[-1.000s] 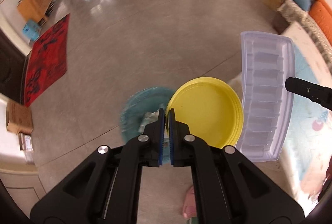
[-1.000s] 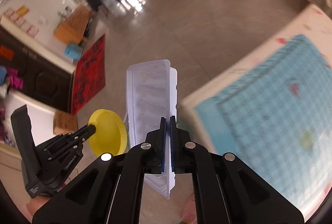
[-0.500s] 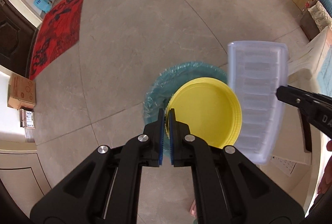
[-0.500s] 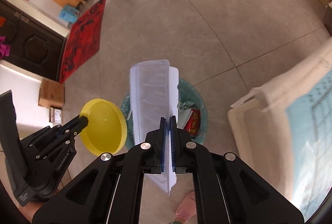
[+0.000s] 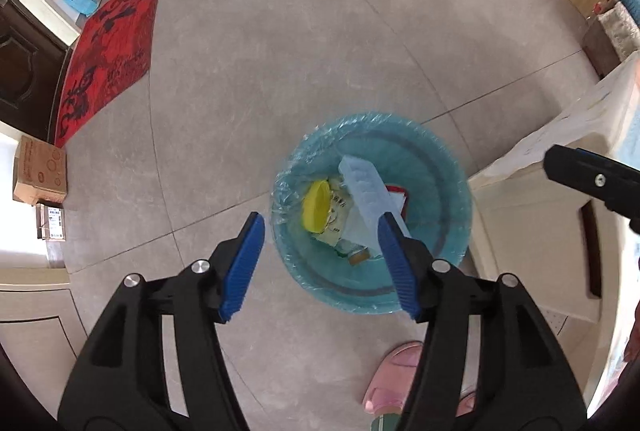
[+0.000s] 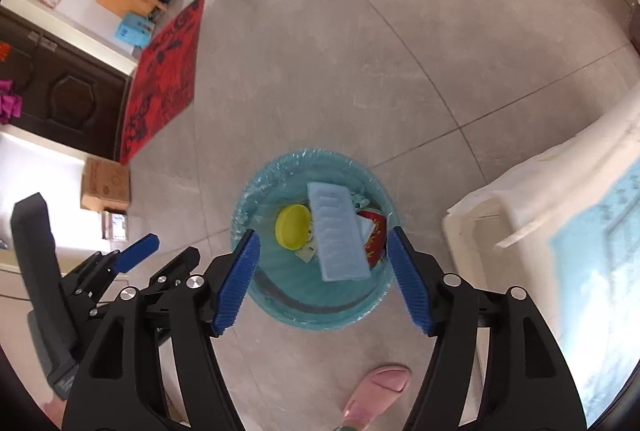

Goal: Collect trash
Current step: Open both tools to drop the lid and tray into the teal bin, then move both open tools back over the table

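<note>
Both tools have let go since the earlier frames: the yellow lid (image 5: 317, 206) that the left tool (image 5: 320, 263) pinched and the clear plastic tray (image 5: 370, 197) that the right tool (image 6: 324, 281) clamped now lie inside the trash bin (image 5: 444, 167), and each tool's fingers, then pressed together, stand wide apart. The left tool hangs released and holding nothing above the near rim of the bin, its blue pads (image 5: 242, 267) spread to either side of the opening. The right tool is likewise released and bare, hovering over the bin's near edge.

The bin is round, lined with a teal plastic bag, and stands on the grey tiled floor (image 5: 280, 51). Within it the yellow lid rests tilted toward the left side, and the clear tray lies slanted just beside it on the right, across a heap of paper scraps and a red wrapper (image 6: 374, 237). In the right wrist view the tray shows its ribbed compartments facing up, and the lid (image 6: 293, 225) touches or nearly touches its left edge.

A pink slipper (image 6: 382, 389) on the person's foot stands on the floor near the bin. To the right a cream-coloured bench (image 5: 532, 199) stands close to the bin. A red rug (image 5: 112, 51) lies well apart on the left, with a cardboard box (image 5: 38, 171) by the wall.
</note>
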`<state>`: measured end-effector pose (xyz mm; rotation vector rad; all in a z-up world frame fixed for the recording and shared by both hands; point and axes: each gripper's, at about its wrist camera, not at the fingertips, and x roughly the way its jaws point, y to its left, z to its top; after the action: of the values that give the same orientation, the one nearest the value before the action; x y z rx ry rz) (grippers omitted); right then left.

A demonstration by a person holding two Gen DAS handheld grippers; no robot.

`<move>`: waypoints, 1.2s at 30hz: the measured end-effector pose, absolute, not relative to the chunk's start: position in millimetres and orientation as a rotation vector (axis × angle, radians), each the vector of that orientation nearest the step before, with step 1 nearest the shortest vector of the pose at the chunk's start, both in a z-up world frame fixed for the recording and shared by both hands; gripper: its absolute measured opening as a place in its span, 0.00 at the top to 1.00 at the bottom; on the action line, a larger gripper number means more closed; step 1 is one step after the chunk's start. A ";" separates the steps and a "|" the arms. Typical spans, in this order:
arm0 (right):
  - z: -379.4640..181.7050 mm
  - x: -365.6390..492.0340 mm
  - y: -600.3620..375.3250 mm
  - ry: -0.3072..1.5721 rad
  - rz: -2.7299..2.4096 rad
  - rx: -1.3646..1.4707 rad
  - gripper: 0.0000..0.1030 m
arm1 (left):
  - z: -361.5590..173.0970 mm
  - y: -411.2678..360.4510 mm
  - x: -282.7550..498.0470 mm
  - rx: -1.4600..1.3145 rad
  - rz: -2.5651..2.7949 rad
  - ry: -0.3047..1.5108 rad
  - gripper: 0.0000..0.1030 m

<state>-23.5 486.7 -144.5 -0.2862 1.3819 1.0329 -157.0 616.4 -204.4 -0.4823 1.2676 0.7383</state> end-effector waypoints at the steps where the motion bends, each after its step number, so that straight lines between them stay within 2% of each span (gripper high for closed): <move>1: -137.8 -20.3 479.5 1.376 1.034 -0.271 0.35 | -199.4 612.8 -156.1 -0.477 0.738 1.264 0.45; 7: -95.2 1.7 416.2 1.326 1.021 -0.139 0.34 | -160.8 583.7 -142.5 -0.460 0.720 1.220 0.43; 10: -69.1 15.1 367.7 1.274 0.979 -0.056 0.27 | -136.5 555.5 -122.8 -0.383 0.737 1.223 0.39; 12: -58.4 23.7 332.6 1.255 0.952 0.002 0.26 | -123.1 532.7 -104.6 -0.342 0.724 1.232 0.33; 13: -53.0 28.3 308.1 1.248 0.926 0.027 0.26 | -114.6 517.4 -94.4 -0.331 0.705 1.224 0.25; 15: -47.2 33.6 275.8 1.240 0.899 0.056 0.26 | -99.1 488.1 -75.9 -0.299 0.658 1.194 0.21; 20: -24.6 41.2 169.3 1.203 0.789 0.132 0.15 | -66.8 392.1 -25.8 -0.222 0.504 1.127 0.14; 29: 1.4 16.3 -21.7 1.125 0.545 0.235 0.09 | -46.9 217.1 19.7 -0.123 0.197 1.125 0.07; 36: -4.0 -27.3 -151.2 1.158 0.278 0.345 0.07 | -50.8 85.5 25.8 -0.074 -0.104 1.196 0.06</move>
<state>-27.3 -151.2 -4.0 0.3448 1.1576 0.2776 25.8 85.5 -50.8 -0.0736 1.1961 -0.1042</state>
